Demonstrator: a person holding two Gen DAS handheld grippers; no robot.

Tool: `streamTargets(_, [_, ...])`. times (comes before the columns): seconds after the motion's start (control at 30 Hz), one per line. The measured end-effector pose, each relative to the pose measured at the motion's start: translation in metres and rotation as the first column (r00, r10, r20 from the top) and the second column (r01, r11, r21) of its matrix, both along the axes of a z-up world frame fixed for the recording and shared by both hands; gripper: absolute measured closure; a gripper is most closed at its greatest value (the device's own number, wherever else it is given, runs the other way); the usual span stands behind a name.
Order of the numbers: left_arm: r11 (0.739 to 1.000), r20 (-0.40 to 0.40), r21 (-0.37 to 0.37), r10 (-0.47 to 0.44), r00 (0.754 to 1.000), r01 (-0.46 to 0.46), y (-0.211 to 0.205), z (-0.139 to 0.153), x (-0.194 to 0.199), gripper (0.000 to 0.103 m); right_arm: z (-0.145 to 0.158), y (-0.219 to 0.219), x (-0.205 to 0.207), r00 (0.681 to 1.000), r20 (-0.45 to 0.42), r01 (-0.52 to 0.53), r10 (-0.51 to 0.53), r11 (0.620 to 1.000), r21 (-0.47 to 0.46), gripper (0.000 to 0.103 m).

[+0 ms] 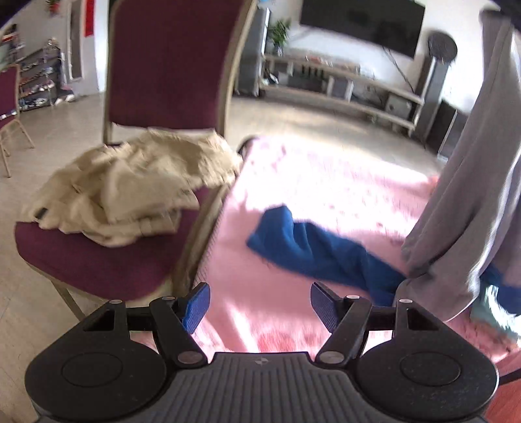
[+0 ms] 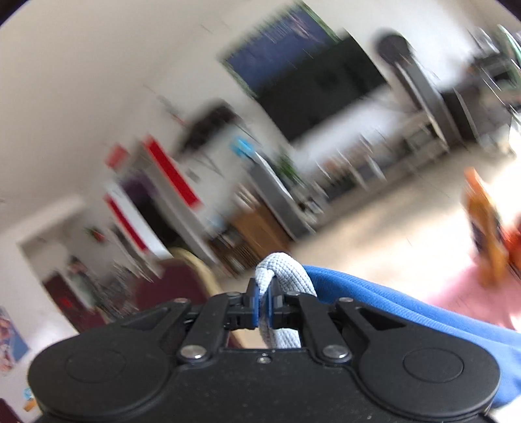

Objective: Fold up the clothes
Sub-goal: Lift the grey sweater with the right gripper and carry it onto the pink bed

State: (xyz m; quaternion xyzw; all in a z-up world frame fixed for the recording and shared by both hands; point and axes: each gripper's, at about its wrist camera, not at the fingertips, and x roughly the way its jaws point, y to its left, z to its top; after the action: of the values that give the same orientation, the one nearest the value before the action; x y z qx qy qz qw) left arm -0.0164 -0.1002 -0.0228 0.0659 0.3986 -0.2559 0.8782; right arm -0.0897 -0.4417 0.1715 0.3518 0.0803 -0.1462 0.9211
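My left gripper (image 1: 259, 306) is open and empty, low over a pink blanket (image 1: 325, 182). A blue garment (image 1: 312, 247) lies crumpled on the blanket ahead and to the right. A grey garment (image 1: 472, 162) hangs down at the right, its lower end touching the blanket over the blue one. In the right wrist view my right gripper (image 2: 264, 304) is shut on a fold of the grey garment (image 2: 286, 276), held high and tilted. Blue fabric (image 2: 407, 312) drapes beside the gripper's right side. That view is motion-blurred.
A maroon chair (image 1: 162, 65) stands left of the blanket with a crumpled beige garment (image 1: 130, 188) on its seat. Behind are a TV (image 1: 361, 22), a low TV stand (image 1: 342, 81), a speaker (image 1: 436, 81) and tiled floor. Another maroon chair (image 1: 8, 97) is far left.
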Motion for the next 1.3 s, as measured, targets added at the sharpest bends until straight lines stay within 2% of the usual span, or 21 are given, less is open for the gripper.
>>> streamTargets(0.13, [0.999, -0.048, 0.041, 0.002, 0.999, 0.0, -0.008, -0.017, 0.007, 0.035, -0.046, -0.007, 0.025, 0.997, -0.078, -0.007, 0.014, 0.996, 0.09, 0.098])
streamTargets(0.23, [0.998, -0.061, 0.059, 0.02, 0.998, -0.017, -0.009, -0.016, 0.011, 0.036, -0.04, -0.001, 0.052, 0.995, -0.09, -0.026, 0.034, 0.996, 0.085, 0.098])
streamTargets(0.3, [0.998, -0.05, 0.057, 0.033, 0.998, -0.031, -0.007, -0.008, 0.013, 0.036, -0.019, 0.004, 0.062, 0.999, -0.023, -0.026, 0.028, 0.997, 0.072, 0.098])
streamTargets(0.37, [0.998, -0.021, 0.047, 0.053, 0.998, -0.052, -0.001, 0.003, 0.015, 0.036, 0.013, 0.003, 0.057, 0.994, 0.106, -0.002, -0.005, 0.998, 0.068, 0.098])
streamTargets(0.43, [0.996, 0.011, 0.03, 0.083, 0.996, -0.084, 0.008, 0.015, 0.017, 0.035, 0.042, -0.011, 0.029, 0.961, 0.274, 0.0, -0.027, 0.995, 0.098, 0.098])
streamTargets(0.5, [0.995, 0.022, 0.009, 0.103, 0.994, -0.103, 0.015, 0.022, 0.021, 0.035, 0.062, -0.025, -0.011, 0.926, 0.372, 0.039, -0.069, 0.995, 0.089, 0.098])
streamTargets(0.6, [0.995, 0.043, 0.002, 0.101, 0.994, -0.101, 0.014, 0.027, 0.022, 0.035, 0.048, -0.054, -0.07, 0.906, 0.383, 0.133, -0.182, 0.98, 0.151, 0.098])
streamTargets(0.63, [0.996, 0.045, 0.01, 0.091, 0.995, -0.091, 0.01, 0.025, 0.02, 0.035, 0.031, -0.066, -0.084, 0.909, 0.355, 0.161, -0.218, 0.97, 0.182, 0.098])
streamTargets(0.73, [0.998, 0.041, 0.045, 0.052, 0.998, -0.054, -0.003, 0.015, 0.014, 0.035, -0.046, -0.096, -0.113, 0.936, 0.18, 0.26, -0.304, 0.938, 0.229, 0.098])
streamTargets(0.8, [0.996, 0.022, 0.087, 0.007, 1.0, -0.009, -0.017, 0.003, 0.009, 0.035, -0.122, -0.115, -0.116, 0.949, -0.037, 0.309, -0.312, 0.905, 0.292, 0.097])
streamTargets(0.87, [0.993, -0.009, 0.118, -0.023, 1.0, 0.024, -0.031, -0.012, 0.008, 0.035, -0.197, -0.133, -0.12, 0.924, -0.247, 0.366, -0.292, 0.863, 0.349, 0.097])
streamTargets(0.93, [0.989, -0.038, 0.142, -0.038, 0.999, 0.043, -0.045, -0.024, 0.008, 0.035, -0.262, -0.147, -0.121, 0.892, -0.381, 0.411, -0.243, 0.786, 0.461, 0.097])
streamTargets(1.0, [0.984, -0.055, 0.165, -0.053, 0.997, 0.062, -0.06, -0.035, 0.008, 0.035, -0.29, -0.15, -0.123, 0.872, -0.434, 0.432, -0.226, 0.772, 0.467, 0.096])
streamTargets(1.13, [0.974, -0.1, 0.197, -0.096, 0.99, 0.114, -0.094, -0.058, 0.011, 0.037, -0.292, -0.147, -0.125, 0.893, -0.414, 0.361, -0.174, 0.826, 0.432, 0.09])
streamTargets(1.17, [0.975, -0.108, 0.187, -0.1, 0.989, 0.119, -0.103, -0.063, 0.013, 0.038, -0.289, -0.15, -0.124, 0.901, -0.407, 0.331, -0.152, 0.847, 0.416, 0.084])
streamTargets(1.2, [0.978, -0.112, 0.171, -0.098, 0.989, 0.116, -0.11, -0.066, 0.018, 0.039, -0.287, -0.153, -0.122, 0.907, -0.4, 0.301, -0.13, 0.866, 0.4, 0.073])
streamTargets(1.3, [0.991, -0.106, 0.112, -0.062, 0.992, 0.074, -0.125, -0.071, 0.036, 0.052, -0.299, -0.156, -0.109, 0.92, -0.383, 0.233, -0.086, 0.905, 0.355, 0.07])
